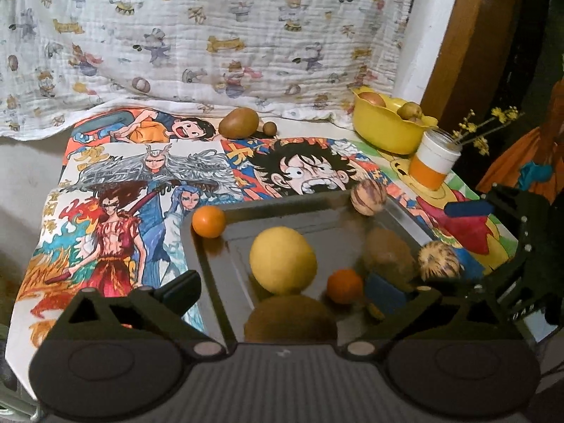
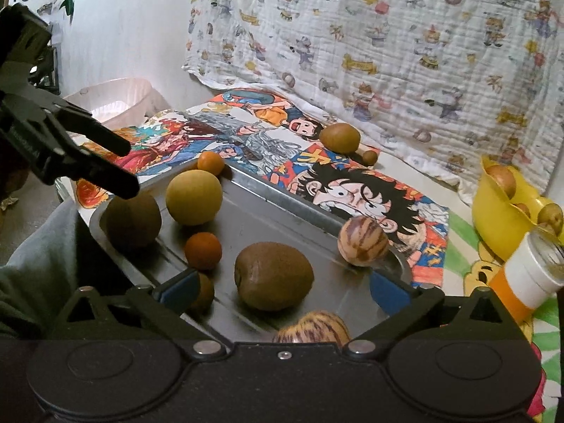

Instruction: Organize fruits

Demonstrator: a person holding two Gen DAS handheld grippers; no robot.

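Observation:
A metal tray holds a yellow round fruit, a small orange, kiwis, and striped melons. Another small orange sits on the tray's far corner rim. A brown fruit and a small brown ball lie on the posters. My left gripper is open over the tray's near side. My right gripper is open above a kiwi.
A yellow bowl with fruits stands at the back right. A white and orange jar with yellow flowers stands beside it. A patterned cloth hangs behind. A pale basin is at the far left.

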